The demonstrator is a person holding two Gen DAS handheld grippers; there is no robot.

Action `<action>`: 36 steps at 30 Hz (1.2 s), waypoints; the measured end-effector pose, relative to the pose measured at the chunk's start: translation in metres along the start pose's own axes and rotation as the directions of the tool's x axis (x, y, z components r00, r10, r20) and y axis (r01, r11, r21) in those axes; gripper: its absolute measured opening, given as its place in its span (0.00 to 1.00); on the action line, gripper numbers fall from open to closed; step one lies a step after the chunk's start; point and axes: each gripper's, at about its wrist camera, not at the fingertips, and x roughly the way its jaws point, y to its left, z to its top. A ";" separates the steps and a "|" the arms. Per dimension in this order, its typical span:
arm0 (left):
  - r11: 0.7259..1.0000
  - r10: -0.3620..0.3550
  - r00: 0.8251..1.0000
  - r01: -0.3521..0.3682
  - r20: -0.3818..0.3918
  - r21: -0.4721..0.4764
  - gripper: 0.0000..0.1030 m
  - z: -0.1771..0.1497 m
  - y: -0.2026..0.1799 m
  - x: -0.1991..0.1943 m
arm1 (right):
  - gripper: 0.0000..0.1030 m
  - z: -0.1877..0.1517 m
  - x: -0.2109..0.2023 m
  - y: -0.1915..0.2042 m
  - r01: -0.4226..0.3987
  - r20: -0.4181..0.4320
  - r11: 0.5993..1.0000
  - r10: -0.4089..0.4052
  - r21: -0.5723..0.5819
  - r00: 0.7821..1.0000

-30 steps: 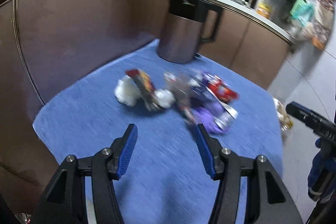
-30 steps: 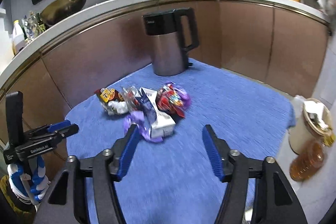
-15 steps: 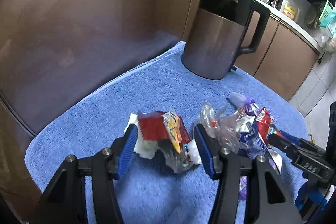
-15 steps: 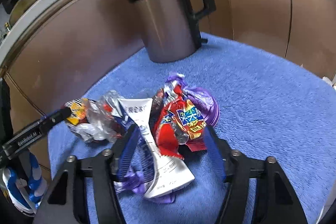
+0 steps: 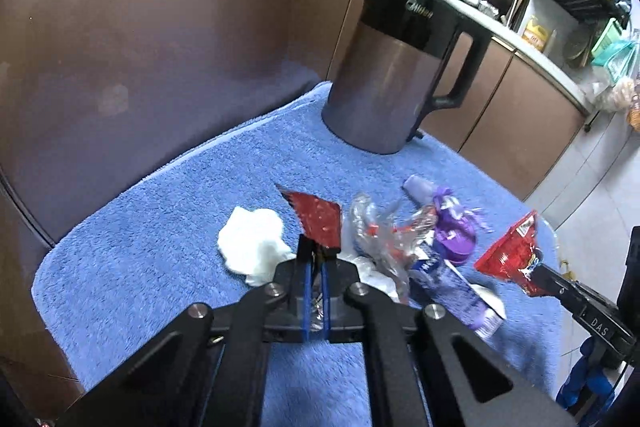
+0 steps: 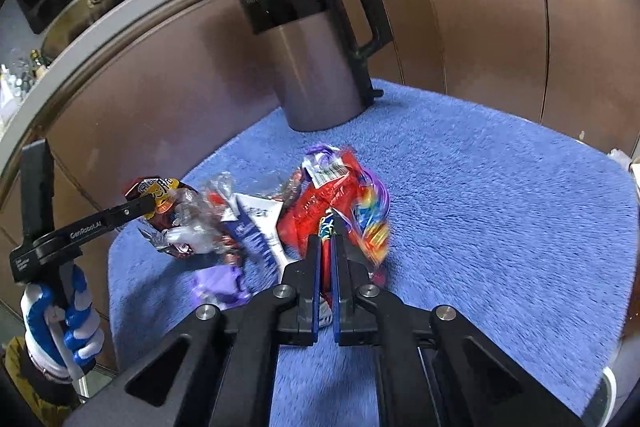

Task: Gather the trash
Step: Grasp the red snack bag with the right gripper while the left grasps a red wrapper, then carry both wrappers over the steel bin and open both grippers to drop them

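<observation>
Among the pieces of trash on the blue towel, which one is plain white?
The crumpled tissue, at the pile's left end in the left wrist view. It is plain white, with no print; the other pieces are coloured or clear wrappers.

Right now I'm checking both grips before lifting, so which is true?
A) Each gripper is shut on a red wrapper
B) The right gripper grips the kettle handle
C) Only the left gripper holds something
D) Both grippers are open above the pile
A: the left gripper pinches a dark red wrapper, and the right gripper pinches a bright red wrapper.
</observation>
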 end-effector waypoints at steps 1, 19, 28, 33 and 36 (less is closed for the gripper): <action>1.000 -0.002 1.000 0.002 0.006 0.000 0.03 0.000 -0.001 -0.007 | 0.04 -0.001 -0.006 0.001 -0.001 0.006 1.000 0.001 -0.001 1.000; 0.995 -0.058 0.991 0.049 0.118 0.083 0.02 -0.014 -0.055 -0.134 | 0.04 -0.032 -0.153 0.010 -0.060 0.171 0.998 0.054 0.031 0.984; 0.977 -0.140 0.981 0.115 0.132 0.177 0.02 -0.036 -0.127 -0.176 | 0.04 -0.057 -0.236 -0.015 -0.028 0.262 0.997 0.008 0.071 0.965; 0.946 -0.219 0.973 0.193 0.073 0.262 0.02 -0.062 -0.193 -0.170 | 0.04 -0.079 -0.265 -0.048 0.017 0.279 0.991 -0.054 0.135 0.959; 0.917 -0.268 0.963 0.250 0.013 0.312 0.02 -0.083 -0.240 -0.157 | 0.04 -0.101 -0.278 -0.079 0.062 0.267 0.979 -0.113 0.192 0.957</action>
